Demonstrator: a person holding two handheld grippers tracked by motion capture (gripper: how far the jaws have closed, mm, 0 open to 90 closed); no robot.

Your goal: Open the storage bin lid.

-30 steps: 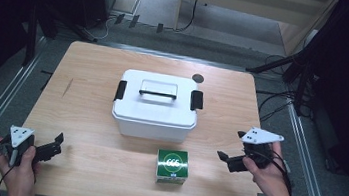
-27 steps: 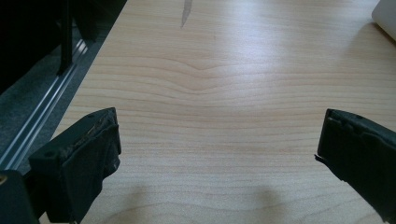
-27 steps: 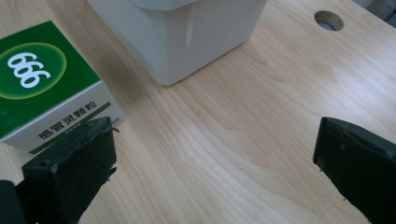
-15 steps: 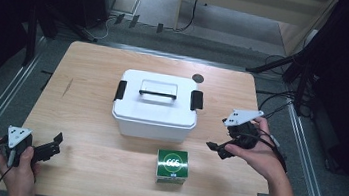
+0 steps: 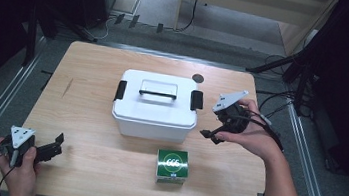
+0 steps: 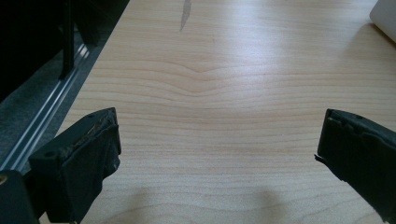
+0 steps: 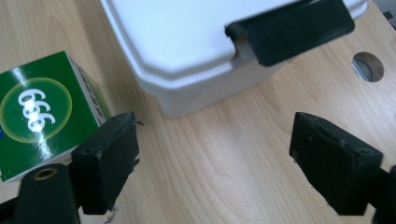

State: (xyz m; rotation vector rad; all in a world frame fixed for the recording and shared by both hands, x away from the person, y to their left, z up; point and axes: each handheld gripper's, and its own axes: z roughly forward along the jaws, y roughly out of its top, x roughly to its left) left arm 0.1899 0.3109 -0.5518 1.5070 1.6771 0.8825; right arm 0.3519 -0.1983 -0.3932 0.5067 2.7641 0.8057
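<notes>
A white lidded box (image 5: 156, 106) with a black handle and black side latches stands mid-table. In front of it sits a green carton marked 666 (image 5: 172, 166). My right gripper (image 5: 212, 132) hovers just off the box's right end, below the right latch (image 5: 196, 99). Its jaws are open and have just been closing a little, with nothing between them. In the right gripper view the gripper (image 7: 215, 154) faces bare wood, with the box (image 7: 187, 46), its latch (image 7: 292, 28) and the carton (image 7: 37, 112) ahead. My left gripper (image 5: 56, 145) rests open at the near left corner, over bare table (image 6: 219, 149).
The wooden table (image 5: 88, 82) has a round cable hole (image 5: 197, 78) behind the box. Metal rails run along both sides. Cables trail on the floor at the right, and dark furniture stands behind the table.
The right hand has moved left and slightly up, from the table's right edge to the box's right end. The left hand has stayed put.
</notes>
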